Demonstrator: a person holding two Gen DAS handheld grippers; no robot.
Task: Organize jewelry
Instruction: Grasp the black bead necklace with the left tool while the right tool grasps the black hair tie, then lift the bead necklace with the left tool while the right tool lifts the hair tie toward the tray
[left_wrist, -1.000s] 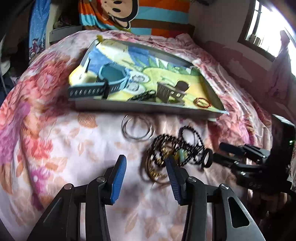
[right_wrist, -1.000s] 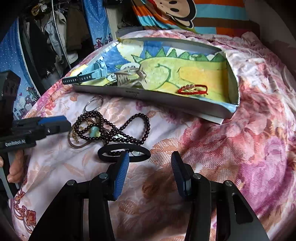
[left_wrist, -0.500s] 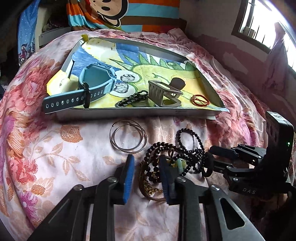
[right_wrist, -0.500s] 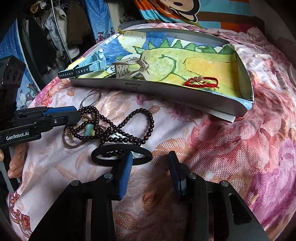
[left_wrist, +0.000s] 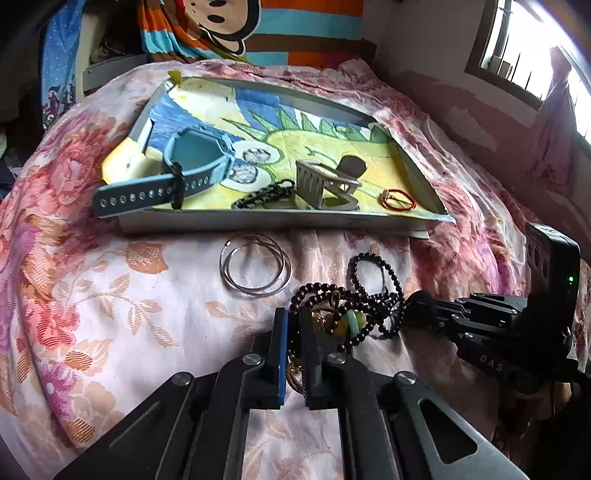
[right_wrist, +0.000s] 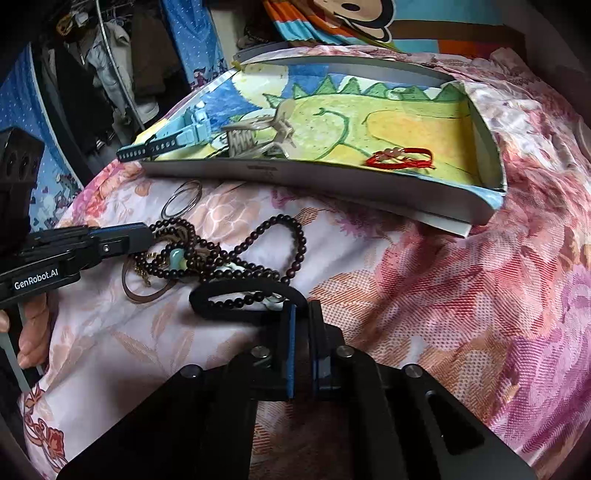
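Left gripper (left_wrist: 293, 325): clamped on tangled dark bead necklace (left_wrist: 373, 291).
Right gripper (right_wrist: 302, 314): clamped on black oval bangle (right_wrist: 240, 295).
Shallow grey tray (left_wrist: 273, 221): blue watch (left_wrist: 192, 162), grey claw clip (left_wrist: 325, 181), red bracelet (left_wrist: 397, 199).

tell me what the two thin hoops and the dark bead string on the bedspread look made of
Hoops: probably polished metal, thin silvery wire catching bright glints.
Bead string: likely dark wood or stone, small round brown-black beads with a dull sheen; can't settle which.
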